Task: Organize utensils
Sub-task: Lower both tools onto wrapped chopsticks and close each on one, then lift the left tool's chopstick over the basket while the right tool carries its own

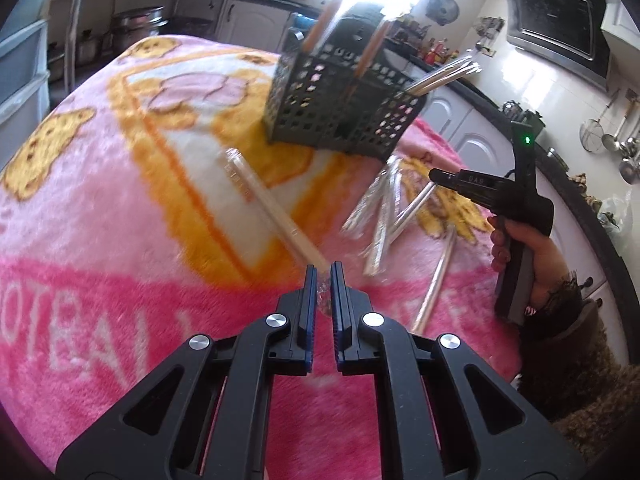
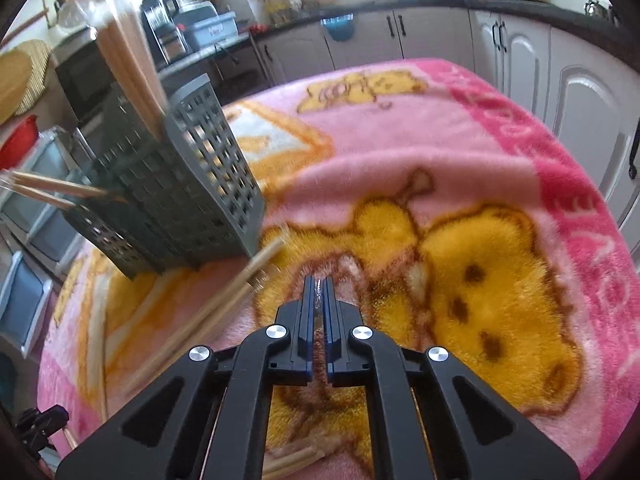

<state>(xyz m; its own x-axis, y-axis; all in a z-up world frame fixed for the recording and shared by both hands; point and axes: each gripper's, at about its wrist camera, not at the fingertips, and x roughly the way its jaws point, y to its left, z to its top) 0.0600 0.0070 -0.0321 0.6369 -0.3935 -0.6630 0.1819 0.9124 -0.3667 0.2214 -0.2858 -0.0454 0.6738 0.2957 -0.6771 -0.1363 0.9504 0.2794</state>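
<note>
The left tongs point(image 1: 321, 280) were clenched on a wrapped chopstick pair point(image 1: 276, 208), the right tongs point(image 2: 319, 286) on clear wrapper film, while several wrapped pairs point(image 1: 384, 216) lay on the blanket-covered bench point(image 1: 100, 200) near the partly filled utensil basket point(image 1: 344, 108).

A pink blanket point(image 1: 100, 208) printed with yellow bears is spread beneath everything. Beyond the blanket, white cabinets point(image 2: 580, 92) are ranged under a dark countertop point(image 2: 420, 0). Above the blanket's right side, a range hood point(image 1: 556, 20) is mounted, and ladles point(image 1: 616, 136) are hung below it.
</note>
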